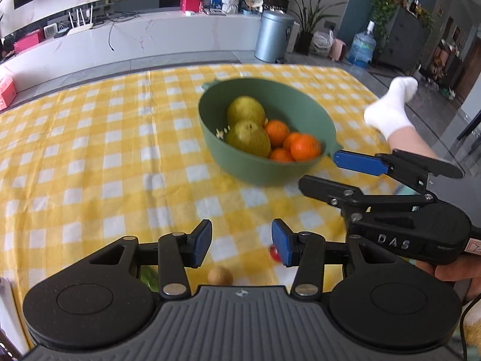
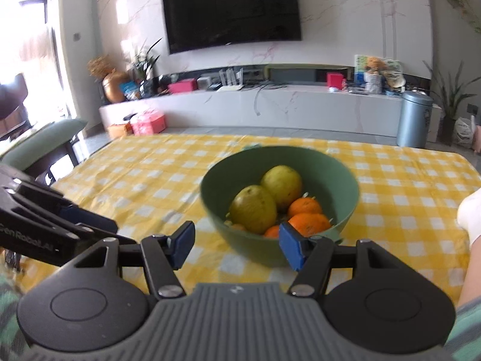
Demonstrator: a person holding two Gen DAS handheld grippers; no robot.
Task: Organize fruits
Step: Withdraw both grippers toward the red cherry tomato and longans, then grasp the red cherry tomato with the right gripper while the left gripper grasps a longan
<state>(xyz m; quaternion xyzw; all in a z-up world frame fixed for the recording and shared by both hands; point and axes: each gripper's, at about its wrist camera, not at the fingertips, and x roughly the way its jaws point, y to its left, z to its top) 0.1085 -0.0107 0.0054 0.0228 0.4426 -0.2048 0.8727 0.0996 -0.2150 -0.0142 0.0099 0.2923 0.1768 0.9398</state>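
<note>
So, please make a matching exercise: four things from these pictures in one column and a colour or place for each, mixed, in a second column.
Column one:
1. bowl
2. pears
3. tablecloth
4. small brown fruit

Column two:
A. yellow and white checks
B. green, holding fruit
C. on the cloth, just before the left claw
D. yellow-green, inside the bowl beside the oranges

Pairs: 1-B, 2-D, 3-A, 4-C

- The yellow-and-white checked tablecloth (image 1: 90, 150) lies bare and passable left of the round green plastic bowl (image 1: 306, 114).
- A white-socked foot (image 1: 390, 108) blocks its right side.
- A small brown round fruit (image 1: 220, 276) sits between the left gripper (image 1: 240, 245) fingers.
</note>
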